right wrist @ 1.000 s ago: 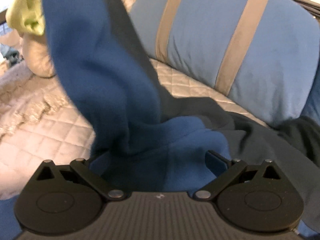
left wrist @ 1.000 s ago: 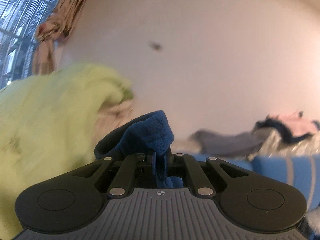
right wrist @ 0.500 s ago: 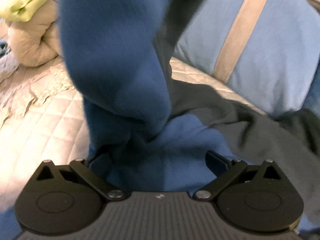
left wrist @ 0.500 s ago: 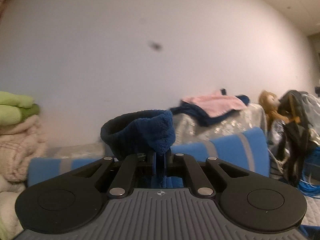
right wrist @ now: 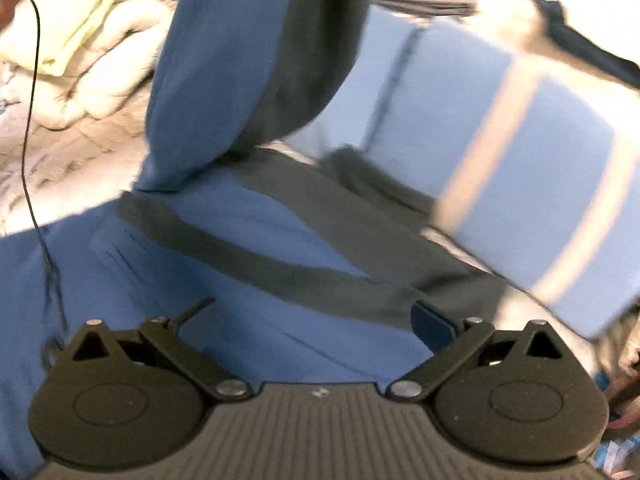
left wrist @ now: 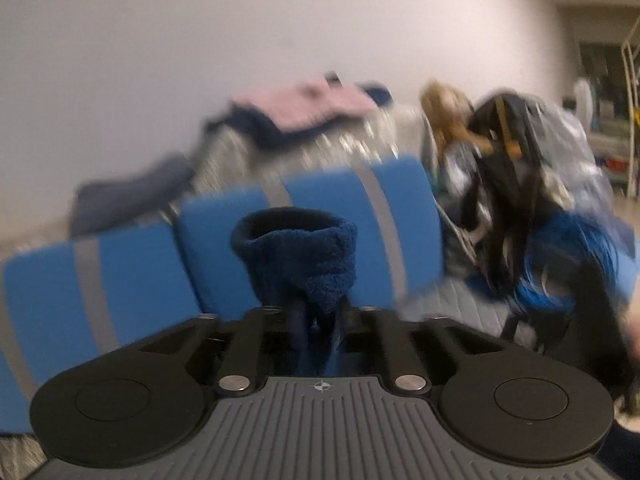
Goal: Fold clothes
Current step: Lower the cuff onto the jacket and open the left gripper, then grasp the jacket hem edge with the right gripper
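My left gripper (left wrist: 318, 320) is shut on the dark blue fleece cuff (left wrist: 300, 256) of a blue garment, and the cuff stands up in a loop above the fingers. In the right wrist view the blue garment with dark grey bands (right wrist: 256, 280) lies spread on the bed. One sleeve (right wrist: 240, 64) rises out of the top of the view. My right gripper (right wrist: 314, 312) is open just above the garment's body, with nothing between its fingers.
Blue cushions with grey stripes (left wrist: 320, 208) (right wrist: 540, 184) line the back of the bed. Folded pink and navy clothes (left wrist: 304, 116) lie behind them. A heap of dark bags and a doll (left wrist: 500, 152) stands at the right. Cream and green bedding (right wrist: 80, 40) is piled at the left on the quilted bedspread (right wrist: 60, 152).
My left gripper has swung right with the cuff, from the green bedding to the cushions and bag heap. The right gripper has drawn back, and more of the garment's body shows flat.
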Demonstrator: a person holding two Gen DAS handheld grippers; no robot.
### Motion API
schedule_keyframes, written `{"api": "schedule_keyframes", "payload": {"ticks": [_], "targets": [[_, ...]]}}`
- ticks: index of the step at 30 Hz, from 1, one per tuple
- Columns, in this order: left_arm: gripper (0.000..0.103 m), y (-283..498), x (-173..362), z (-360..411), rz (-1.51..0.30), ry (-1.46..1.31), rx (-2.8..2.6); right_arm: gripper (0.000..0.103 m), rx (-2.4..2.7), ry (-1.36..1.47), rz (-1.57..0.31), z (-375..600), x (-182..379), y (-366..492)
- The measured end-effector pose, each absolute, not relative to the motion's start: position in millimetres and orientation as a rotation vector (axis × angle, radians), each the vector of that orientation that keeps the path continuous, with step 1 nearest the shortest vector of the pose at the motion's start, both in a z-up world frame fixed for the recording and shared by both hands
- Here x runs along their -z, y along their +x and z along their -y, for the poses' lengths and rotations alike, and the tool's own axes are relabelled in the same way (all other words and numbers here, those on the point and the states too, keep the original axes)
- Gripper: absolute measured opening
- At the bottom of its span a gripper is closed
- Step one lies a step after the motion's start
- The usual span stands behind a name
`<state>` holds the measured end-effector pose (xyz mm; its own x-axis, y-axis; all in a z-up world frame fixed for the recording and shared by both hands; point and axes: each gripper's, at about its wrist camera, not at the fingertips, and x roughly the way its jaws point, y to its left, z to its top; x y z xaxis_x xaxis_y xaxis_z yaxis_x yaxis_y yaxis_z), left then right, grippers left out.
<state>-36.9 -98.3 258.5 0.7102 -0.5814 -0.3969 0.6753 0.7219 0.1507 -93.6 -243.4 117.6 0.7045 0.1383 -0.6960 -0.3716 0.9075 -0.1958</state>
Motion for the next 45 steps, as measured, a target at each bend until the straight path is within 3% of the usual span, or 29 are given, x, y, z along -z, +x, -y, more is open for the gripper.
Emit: {"api": "schedule_keyframes", "payload": {"ticks": [2,6,15,24,36,45], "targets": [[0.081,-40.9,-242.3,108.1,-0.346,0.302,0.726,0.103,-0.239,-0.345,-0.757,267.4,-114.2,-104.7],[0.085,-42.2,-226.6,107.3,-0.402,0.277,0.771,0.103,-0.176,-0.33,-0.782,298.3,-107.5,-120.7],[0.085,-35.3,-211.3,63.5,-0.463,0.287,0.719,0.103,-0.253,-0.475,-0.788,298.1,-90.0,-136.8],[0.085,-30.5,-182.3,2.4,-0.533,0.315,0.633,0.1,-0.401,-0.803,-0.687,267.7,-64.2,-138.2],[0.085,-28.2,-142.2,-38.9,-0.621,0.301,0.614,0.073,-0.446,-1.235,-0.679,235.9,-13.5,-109.8],[0.085,-25.4,-125.0,-51.1,-0.665,0.267,0.593,0.05,-0.464,-1.409,-0.737,228.7,18.5,-96.2]]}}
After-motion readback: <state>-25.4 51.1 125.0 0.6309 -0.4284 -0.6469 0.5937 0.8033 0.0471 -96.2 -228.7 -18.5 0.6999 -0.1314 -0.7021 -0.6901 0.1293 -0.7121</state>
